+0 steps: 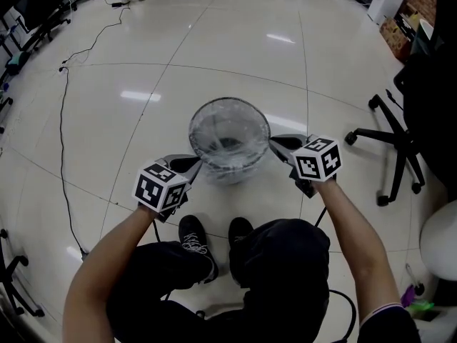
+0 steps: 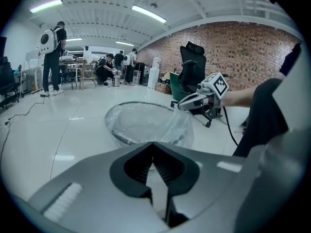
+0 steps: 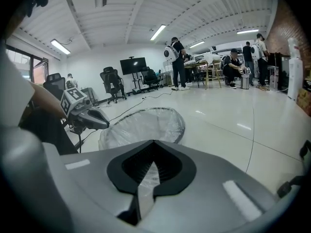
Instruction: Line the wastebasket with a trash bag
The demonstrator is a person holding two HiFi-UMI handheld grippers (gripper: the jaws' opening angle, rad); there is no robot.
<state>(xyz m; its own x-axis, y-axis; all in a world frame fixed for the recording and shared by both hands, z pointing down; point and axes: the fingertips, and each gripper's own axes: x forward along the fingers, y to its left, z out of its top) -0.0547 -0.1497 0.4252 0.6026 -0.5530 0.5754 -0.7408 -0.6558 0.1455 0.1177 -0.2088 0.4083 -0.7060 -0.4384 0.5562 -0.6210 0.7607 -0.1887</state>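
Wastebasket stands on the shiny floor, right between the two grippers and just past their tips. A clear trash bag sits inside it and folds over the rim. The left gripper is squeezed tight on the bag's edge at the near left side. The right gripper is squeezed tight on the bag's edge at the right side.
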